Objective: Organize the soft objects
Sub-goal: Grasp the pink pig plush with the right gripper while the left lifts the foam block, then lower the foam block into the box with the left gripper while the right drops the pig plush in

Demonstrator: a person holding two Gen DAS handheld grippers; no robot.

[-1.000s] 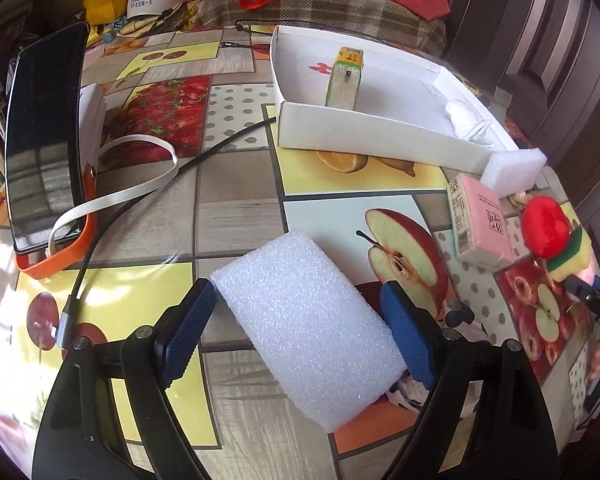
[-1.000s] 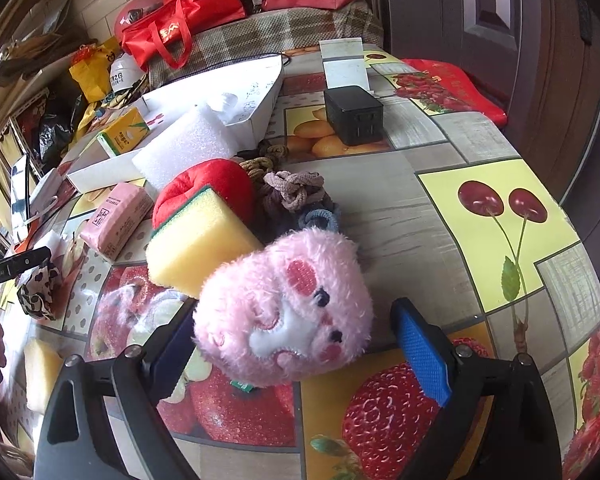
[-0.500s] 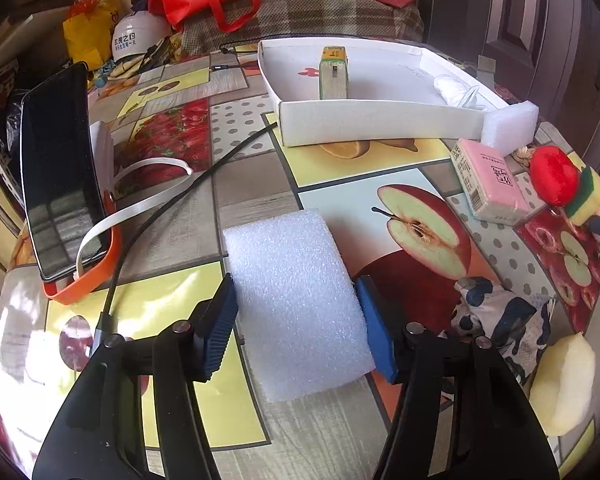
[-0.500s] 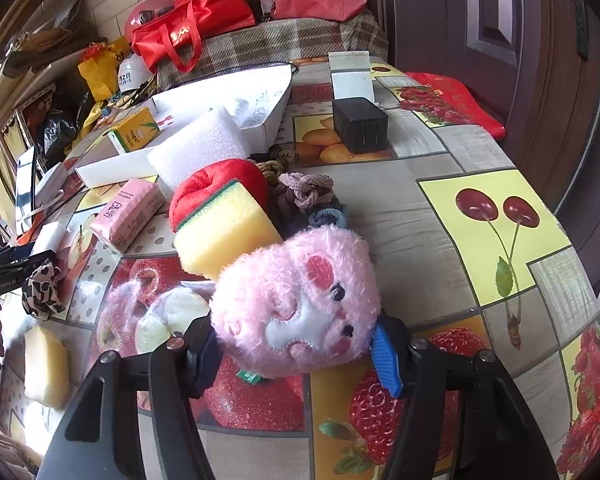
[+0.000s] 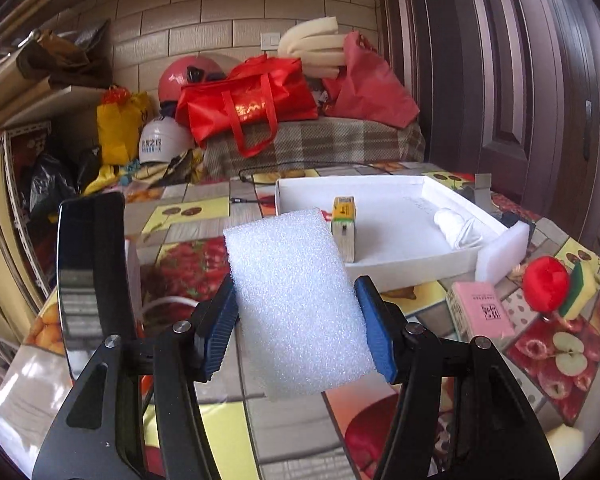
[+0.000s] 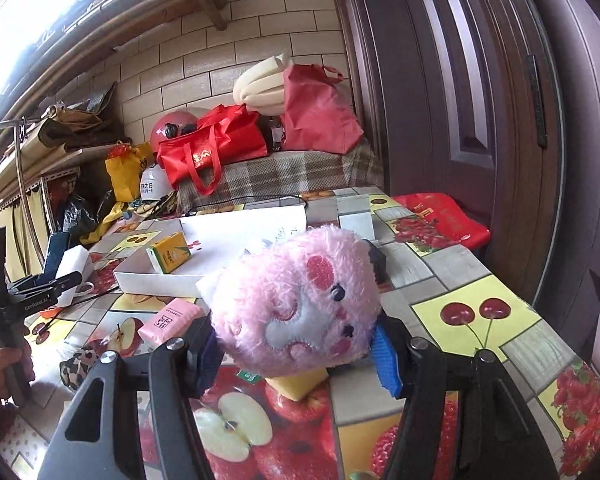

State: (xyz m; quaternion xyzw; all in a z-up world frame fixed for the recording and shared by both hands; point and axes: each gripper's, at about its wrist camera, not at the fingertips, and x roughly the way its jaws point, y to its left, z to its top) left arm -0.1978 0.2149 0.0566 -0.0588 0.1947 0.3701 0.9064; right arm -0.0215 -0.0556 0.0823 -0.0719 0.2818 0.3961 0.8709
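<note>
My left gripper (image 5: 296, 328) is shut on a white foam block (image 5: 292, 292) and holds it lifted above the table, tilted up toward the white tray (image 5: 416, 264). My right gripper (image 6: 300, 344) is shut on a pink plush toy (image 6: 300, 304) and holds it raised over the table. A red plush apple with a yellow-green sponge (image 5: 556, 284) and a smaller white foam piece (image 5: 504, 252) lie right of the tray. A yellow sponge (image 6: 296, 386) shows under the plush.
The tray holds a yellow juice carton (image 5: 343, 236) and a white wad (image 5: 456, 228). A pink tissue pack (image 5: 482, 314), a black phone on a stand (image 5: 90, 276), a leopard-print cloth (image 6: 78, 364) and a black charger (image 6: 376, 264) sit on the fruit-print tablecloth.
Both grippers closed on their objects and lifted them off the table; the views tilted up from the tabletop toward the wall.
</note>
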